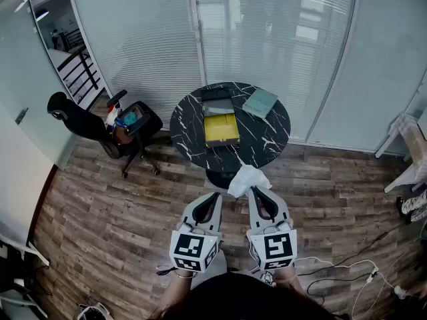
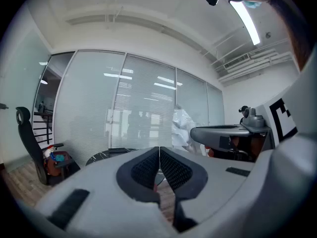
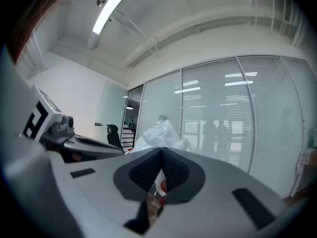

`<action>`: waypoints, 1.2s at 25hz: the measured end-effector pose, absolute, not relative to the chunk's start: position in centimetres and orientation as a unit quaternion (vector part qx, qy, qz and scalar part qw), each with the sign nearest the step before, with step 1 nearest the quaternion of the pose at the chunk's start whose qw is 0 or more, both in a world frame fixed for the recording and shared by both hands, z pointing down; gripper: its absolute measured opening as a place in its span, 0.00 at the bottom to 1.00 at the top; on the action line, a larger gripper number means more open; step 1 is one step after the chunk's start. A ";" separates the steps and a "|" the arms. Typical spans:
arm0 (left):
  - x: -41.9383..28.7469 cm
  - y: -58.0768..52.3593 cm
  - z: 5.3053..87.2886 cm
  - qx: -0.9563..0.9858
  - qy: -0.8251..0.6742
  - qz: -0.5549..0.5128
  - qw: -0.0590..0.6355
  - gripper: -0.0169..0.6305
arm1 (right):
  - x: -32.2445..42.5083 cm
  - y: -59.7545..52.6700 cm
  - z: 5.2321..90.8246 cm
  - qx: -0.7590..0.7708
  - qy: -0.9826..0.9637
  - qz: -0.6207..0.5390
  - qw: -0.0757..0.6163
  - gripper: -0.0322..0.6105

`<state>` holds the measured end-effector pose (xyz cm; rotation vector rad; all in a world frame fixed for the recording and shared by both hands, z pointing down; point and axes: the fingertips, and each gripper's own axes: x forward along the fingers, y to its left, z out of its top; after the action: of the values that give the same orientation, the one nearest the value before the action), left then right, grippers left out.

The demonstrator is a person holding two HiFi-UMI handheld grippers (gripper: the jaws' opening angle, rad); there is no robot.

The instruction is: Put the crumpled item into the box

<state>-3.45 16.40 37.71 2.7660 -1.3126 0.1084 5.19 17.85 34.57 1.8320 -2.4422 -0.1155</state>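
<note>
We find the left gripper [image 1: 214, 196] pressed together on nothing and the right gripper [image 1: 255, 190] pinching the crumpled white item [image 1: 247, 179] at its tips, held over the floor near the table [image 1: 270, 139], apart from the yellow box [image 1: 221, 129] on it.

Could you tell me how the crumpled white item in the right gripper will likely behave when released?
The crumpled white item looks like thin wrap, so it is probably very light and floppy; it bulges loosely beyond the right gripper. It may spring open or cling rather than drop cleanly into the yellow box.
</note>
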 end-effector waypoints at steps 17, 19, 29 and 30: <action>-5.0 11.4 37.9 0.910 -0.410 0.033 0.045 0.07 | 3.7 12.6 34.4 0.616 -0.787 -0.027 0.029 0.09; -5.4 10.9 37.8 0.912 -0.406 0.031 0.043 0.07 | 3.3 12.0 34.2 0.620 -0.784 -0.027 0.027 0.09; -7.8 8.0 37.5 0.918 -0.393 0.019 0.044 0.07 | 0.9 9.1 33.6 0.634 -0.772 -0.034 0.024 0.09; -8.1 7.8 37.5 0.919 -0.392 0.018 0.044 0.07 | 0.7 8.9 33.5 0.637 -0.770 -0.035 0.027 0.09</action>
<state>-8.07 7.78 37.46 2.8078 -1.1977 0.0535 0.74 8.86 33.48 1.9664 -2.3774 -0.1069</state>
